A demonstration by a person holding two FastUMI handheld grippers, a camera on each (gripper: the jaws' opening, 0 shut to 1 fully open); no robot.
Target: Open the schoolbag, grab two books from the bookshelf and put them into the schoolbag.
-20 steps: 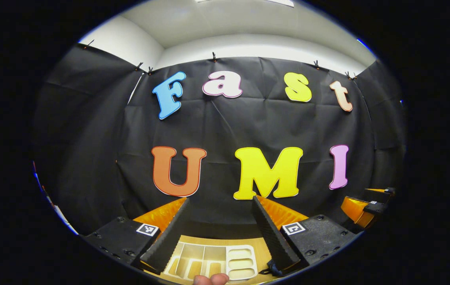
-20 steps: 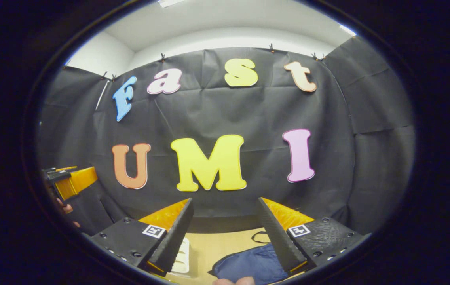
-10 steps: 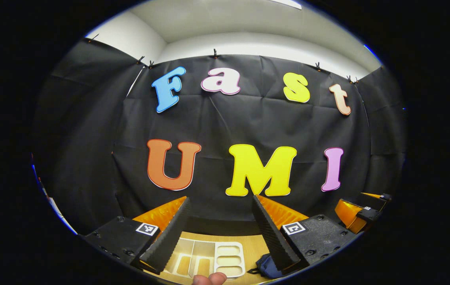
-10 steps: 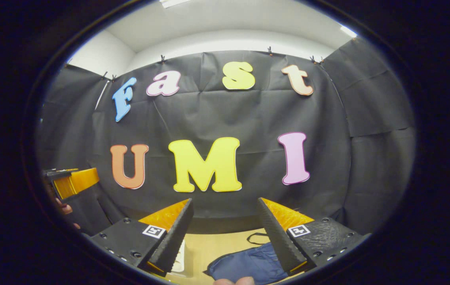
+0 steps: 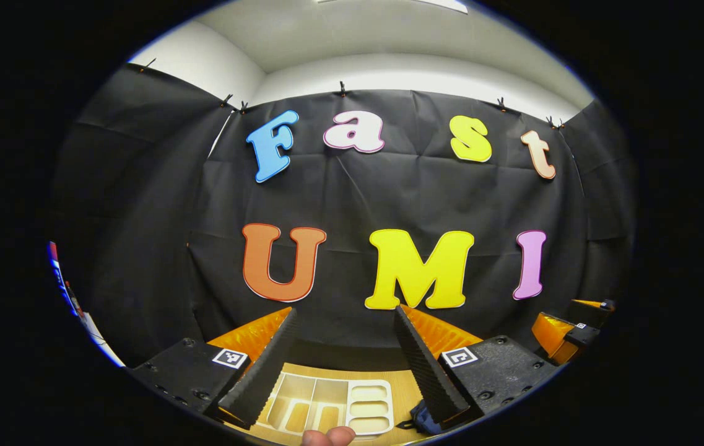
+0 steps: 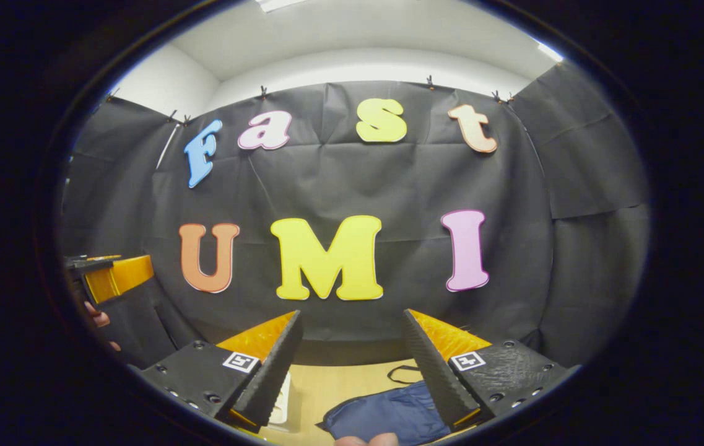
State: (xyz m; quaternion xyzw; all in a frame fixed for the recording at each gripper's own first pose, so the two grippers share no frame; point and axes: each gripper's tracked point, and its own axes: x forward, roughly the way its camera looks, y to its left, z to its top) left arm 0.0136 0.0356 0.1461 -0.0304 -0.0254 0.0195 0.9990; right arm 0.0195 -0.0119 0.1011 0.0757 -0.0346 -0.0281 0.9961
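Note:
A navy blue schoolbag [image 6: 389, 415] lies flat on the wooden table [image 6: 339, 381], low in the right gripper view; a corner of the schoolbag [image 5: 423, 421] peeks out beside a finger in the left gripper view. My left gripper [image 5: 344, 319] is open, held up above the table with nothing between its fingers. My right gripper [image 6: 352, 322] is open too, raised over the bag's near side. The other gripper [image 5: 565, 334] sits at the right edge of the left gripper view, and the other gripper [image 6: 110, 279] at the left edge of the right gripper view.
A white divided tray [image 5: 333, 409] rests on the table [image 5: 401, 387] below the left gripper; its edge [image 6: 283, 402] shows in the right gripper view. A fingertip [image 5: 327, 437] pokes in at the bottom. The black cloth wall stands behind the table.
Both grippers have drifted slightly; the left view swung a little left and back, so less of the schoolbag's corner shows. Both stay open.

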